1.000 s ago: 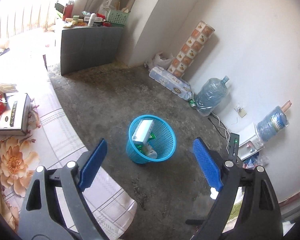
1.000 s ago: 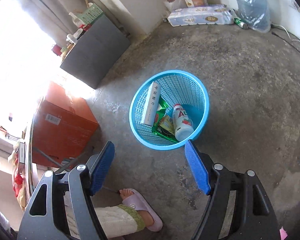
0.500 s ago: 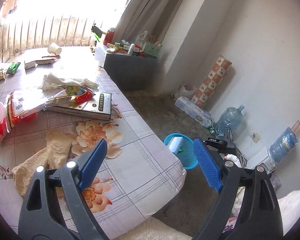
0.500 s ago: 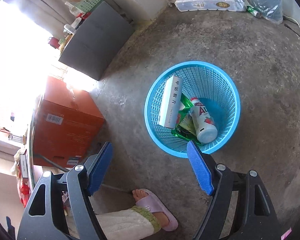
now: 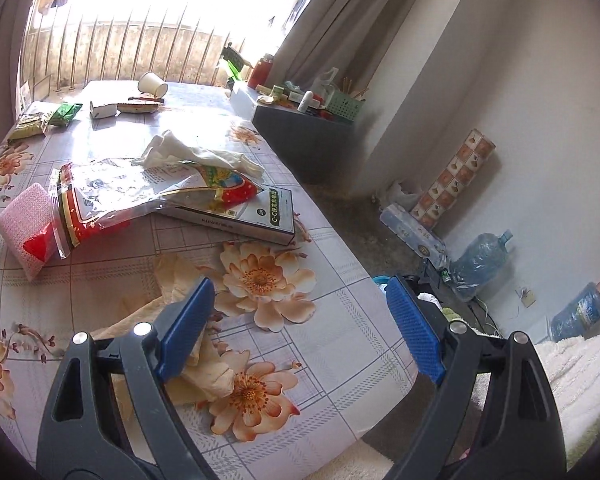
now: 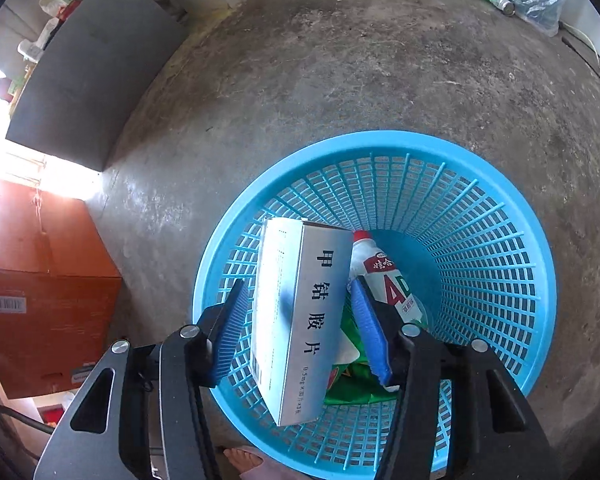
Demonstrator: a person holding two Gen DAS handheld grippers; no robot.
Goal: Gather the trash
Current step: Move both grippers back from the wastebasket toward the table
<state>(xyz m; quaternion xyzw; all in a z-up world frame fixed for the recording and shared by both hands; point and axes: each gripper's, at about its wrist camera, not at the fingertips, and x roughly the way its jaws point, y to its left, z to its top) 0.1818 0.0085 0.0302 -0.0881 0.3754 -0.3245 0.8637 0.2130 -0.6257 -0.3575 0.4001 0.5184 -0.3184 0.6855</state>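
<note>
Left wrist view: my left gripper [image 5: 296,328] hangs over the desk [image 5: 332,320] with its jaws spread wide and nothing between them. Trash is scattered across the flowered cloth — a crumpled beige wrapper [image 5: 172,312] just beside the left pad, a clear and red plastic bag [image 5: 132,196] lying partly over a flat box [image 5: 252,216], a pink packet [image 5: 24,228], white tissue [image 5: 196,154] and a tipped paper cup [image 5: 153,83] at the far end. The beige wrapper is the nearest candidate; I judge a low, centred approach is needed so that both pads catch its folds and not the cloth.

Right wrist view: my right gripper [image 6: 296,330] points down into the blue basket [image 6: 480,208], which stands on the concrete floor [image 6: 340,80]. Its jaws are closing around a white carton [image 6: 300,320] that leans against the basket wall; the pads do not yet visibly press its sides. A drink bottle [image 6: 388,280] and green wrappers [image 6: 352,380] lie beneath. To seat the carton well, I should hold it square and avoid snagging the mesh — a skewed pinch would likely let it slip.
</note>
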